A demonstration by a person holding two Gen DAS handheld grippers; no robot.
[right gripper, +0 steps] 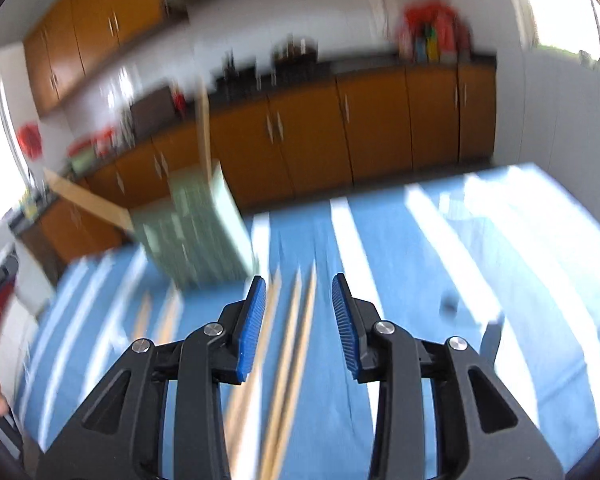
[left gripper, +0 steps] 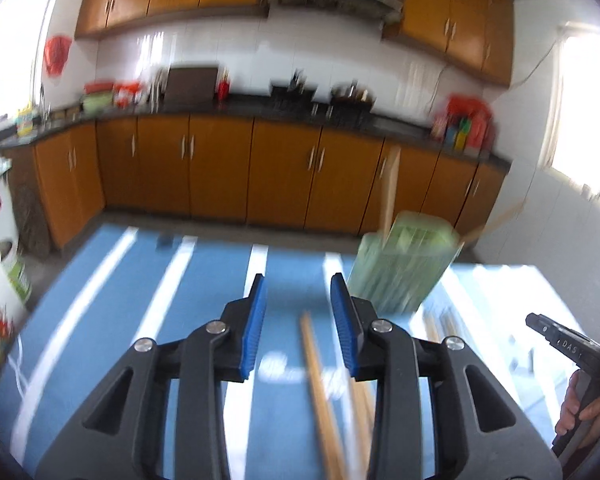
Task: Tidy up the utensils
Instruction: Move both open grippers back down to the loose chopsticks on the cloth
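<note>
A pale green utensil holder point(left gripper: 400, 264) stands on the blue striped tablecloth point(left gripper: 140, 300), with wooden sticks point(left gripper: 391, 188) poking out of it. Loose wooden chopsticks point(left gripper: 320, 380) lie on the cloth under my left gripper point(left gripper: 299, 300), which is open and empty, left of the holder. In the right wrist view the holder point(right gripper: 196, 232) is ahead and left, with wooden utensils point(right gripper: 204, 128) in it. My right gripper point(right gripper: 299, 300) is open and empty above several loose chopsticks point(right gripper: 296, 344). Both views are motion-blurred.
Orange kitchen cabinets point(left gripper: 220, 168) and a dark counter with clutter run along the far wall. The other hand-held gripper point(left gripper: 572, 344) shows at the right edge of the left view. A small dark object point(right gripper: 448, 306) lies on the cloth point(right gripper: 400, 280) at right.
</note>
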